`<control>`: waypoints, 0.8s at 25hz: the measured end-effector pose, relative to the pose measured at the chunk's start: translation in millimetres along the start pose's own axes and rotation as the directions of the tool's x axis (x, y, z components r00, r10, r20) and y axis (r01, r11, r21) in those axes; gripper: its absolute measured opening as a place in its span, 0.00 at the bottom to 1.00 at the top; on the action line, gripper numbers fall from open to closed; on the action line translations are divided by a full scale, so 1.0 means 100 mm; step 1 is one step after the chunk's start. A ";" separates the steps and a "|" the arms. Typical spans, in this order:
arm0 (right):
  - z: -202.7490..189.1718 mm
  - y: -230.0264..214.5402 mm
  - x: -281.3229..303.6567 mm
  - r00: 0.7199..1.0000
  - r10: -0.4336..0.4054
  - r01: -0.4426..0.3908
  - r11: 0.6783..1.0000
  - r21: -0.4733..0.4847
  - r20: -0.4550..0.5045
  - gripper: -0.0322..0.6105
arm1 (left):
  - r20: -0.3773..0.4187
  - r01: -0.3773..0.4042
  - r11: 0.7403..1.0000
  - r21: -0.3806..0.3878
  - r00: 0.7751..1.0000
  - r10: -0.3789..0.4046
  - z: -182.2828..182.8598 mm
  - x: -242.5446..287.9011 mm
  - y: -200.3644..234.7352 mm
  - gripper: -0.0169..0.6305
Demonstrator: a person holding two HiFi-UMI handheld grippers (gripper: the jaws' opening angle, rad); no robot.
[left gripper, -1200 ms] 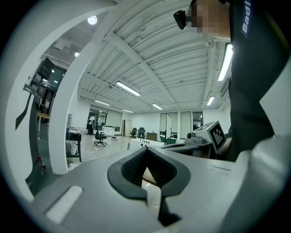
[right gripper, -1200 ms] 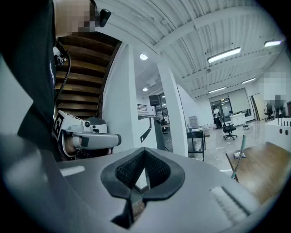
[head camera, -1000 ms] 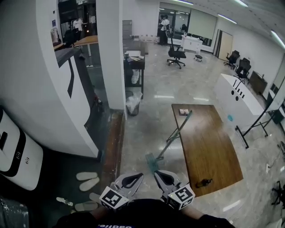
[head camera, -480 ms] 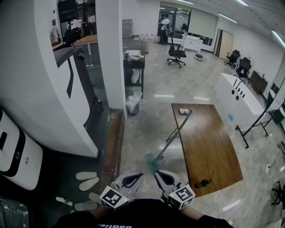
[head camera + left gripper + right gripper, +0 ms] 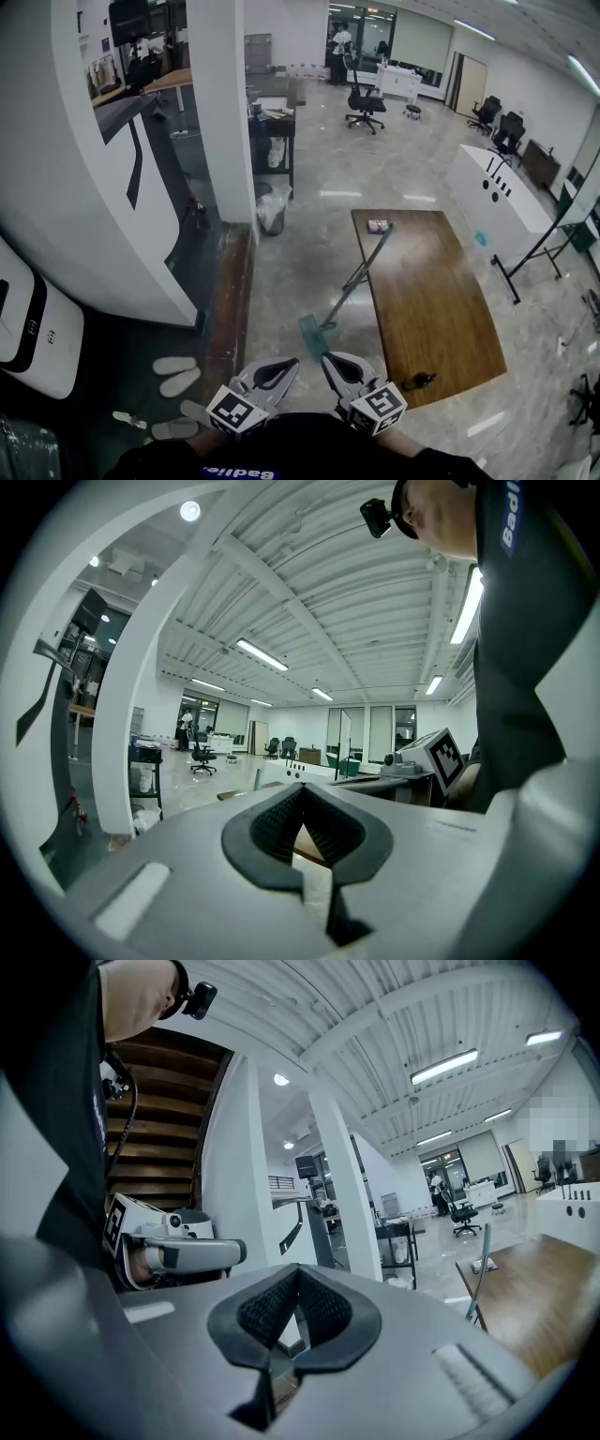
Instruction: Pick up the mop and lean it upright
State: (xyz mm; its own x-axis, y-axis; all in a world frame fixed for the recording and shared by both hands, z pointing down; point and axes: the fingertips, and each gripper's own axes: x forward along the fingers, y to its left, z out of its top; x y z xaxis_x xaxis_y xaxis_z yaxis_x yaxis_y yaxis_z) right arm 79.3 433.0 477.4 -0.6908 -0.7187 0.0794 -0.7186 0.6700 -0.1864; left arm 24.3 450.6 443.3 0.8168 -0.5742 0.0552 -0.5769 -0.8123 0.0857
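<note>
1. Holding both tools low and close to the body, the person keeps the left hand-held gripper [image 5: 272,373] and the right hand-held gripper [image 5: 345,370] side by side. Each one is clenched, jaws together, with nothing between them.
2. Both point forward toward the mop [image 5: 356,278]. This looks like an approach posture, because no grasp is begun yet.
3. The mop stands just ahead, apart from both grippers. Its green head [image 5: 312,336] rests on the floor, and the handle seems to lean on the edge of the wooden worktop [image 5: 431,300].
4. Its long axis slants up and away from the person, toward the right. The top end reaches near a small box [image 5: 378,226] on the worktop's far end.
5. The mop is tilted, not upright, so probably the whole task remains.
</note>
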 end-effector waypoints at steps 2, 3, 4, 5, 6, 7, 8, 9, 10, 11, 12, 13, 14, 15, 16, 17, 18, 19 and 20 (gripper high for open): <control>0.02 -0.06 -0.04 1.000 -0.001 0.001 1.000 0.003 0.000 0.06 | -0.006 -0.001 1.000 -0.001 1.000 0.001 0.01 0.06 -0.03 0.05; 0.02 -0.09 -0.06 1.000 -0.001 0.001 1.000 0.003 0.001 0.06 | -0.008 -0.002 1.000 -0.002 1.000 0.002 0.00 0.10 -0.05 0.05; 0.01 -0.13 -0.08 1.000 -0.001 0.001 1.000 0.004 0.001 0.06 | -0.010 -0.003 1.000 -0.002 1.000 0.003 0.00 0.14 -0.06 0.05; 0.00 -0.18 -0.11 1.000 0.000 0.000 1.000 0.005 0.002 0.06 | -0.012 -0.005 1.000 -0.002 1.000 0.005 -0.01 0.18 -0.08 0.05; -0.01 -0.23 -0.13 1.000 0.000 0.000 1.000 0.008 0.002 0.06 | -0.013 -0.007 1.000 -0.002 1.000 0.007 -0.02 0.23 -0.09 0.05; -0.01 -0.28 -0.15 1.000 0.001 -0.001 1.000 0.012 0.001 0.06 | -0.015 -0.010 1.000 -0.002 1.000 0.010 -0.03 0.28 -0.10 0.05; -0.01 -0.33 -0.18 1.000 0.002 -0.002 1.000 0.015 0.000 0.06 | -0.017 -0.012 1.000 -0.002 1.000 0.012 -0.04 0.33 -0.12 0.05; -0.01 -0.38 -0.20 1.000 0.004 -0.004 1.000 0.017 0.002 0.06 | -0.018 -0.014 1.000 -0.001 1.000 0.014 -0.04 0.39 -0.14 0.05; -0.01 -0.43 -0.23 1.000 0.006 -0.006 1.000 0.019 0.003 0.06 | -0.019 -0.016 1.000 0.001 1.000 0.016 -0.03 0.44 -0.16 0.05; 0.00 -0.47 -0.26 1.000 0.008 -0.008 1.000 0.022 0.003 0.06 | -0.021 -0.018 1.000 0.003 1.000 0.018 -0.03 0.49 -0.19 0.05; 0.02 -0.51 -0.29 1.000 0.010 -0.010 1.000 0.025 0.001 0.06 | -0.024 -0.019 1.000 0.004 1.000 0.019 -0.02 0.55 -0.22 0.05; 0.02 -0.56 -0.33 1.000 0.012 -0.012 1.000 0.027 0.001 0.06 | -0.027 -0.020 1.000 0.005 0.999 0.020 -0.02 0.61 -0.25 0.05; 0.02 -0.62 -0.36 1.000 0.014 -0.014 1.000 0.028 0.002 0.06 | -0.030 -0.021 1.000 0.007 0.999 0.022 -0.02 0.66 -0.29 0.05; 0.02 -0.67 -0.40 1.000 0.017 -0.017 0.999 0.028 0.005 0.06 | -0.033 -0.023 1.000 0.010 0.999 0.023 -0.02 0.72 -0.32 0.05; 0.00 -0.73 -0.43 1.000 0.019 -0.020 0.999 0.029 0.008 0.06 | -0.036 -0.025 1.000 0.012 0.999 0.026 -0.03 0.77 -0.35 0.05; 0.00 -0.78 -0.45 1.000 0.022 -0.023 0.999 0.032 0.009 0.06 | -0.039 -0.029 0.999 0.014 0.999 0.029 -0.04 0.82 -0.37 0.05; -0.01 -0.83 -0.47 1.000 0.026 -0.026 0.999 0.035 0.009 0.06 | -0.042 -0.034 0.999 0.017 0.999 0.034 -0.06 0.86 -0.37 0.05; -0.01 -0.87 -0.47 1.000 0.030 -0.030 0.999 0.040 0.008 0.06 | -0.044 -0.041 0.999 0.021 0.998 0.041 -0.09 0.90 -0.36 0.05; -0.02 -0.91 -0.47 0.999 0.034 -0.035 0.998 0.046 0.006 0.06 | -0.046 -0.048 0.999 0.025 0.998 0.049 -0.12 0.94 -0.34 0.05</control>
State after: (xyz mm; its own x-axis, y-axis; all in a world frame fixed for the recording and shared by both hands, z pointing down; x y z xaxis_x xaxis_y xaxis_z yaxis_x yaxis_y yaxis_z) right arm 177.3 405.8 492.3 -0.7146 -0.6963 0.0675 -0.6898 0.6853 -0.2335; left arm 120.7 426.1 457.9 0.7870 -0.6079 0.1051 -0.6151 -0.7862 0.0585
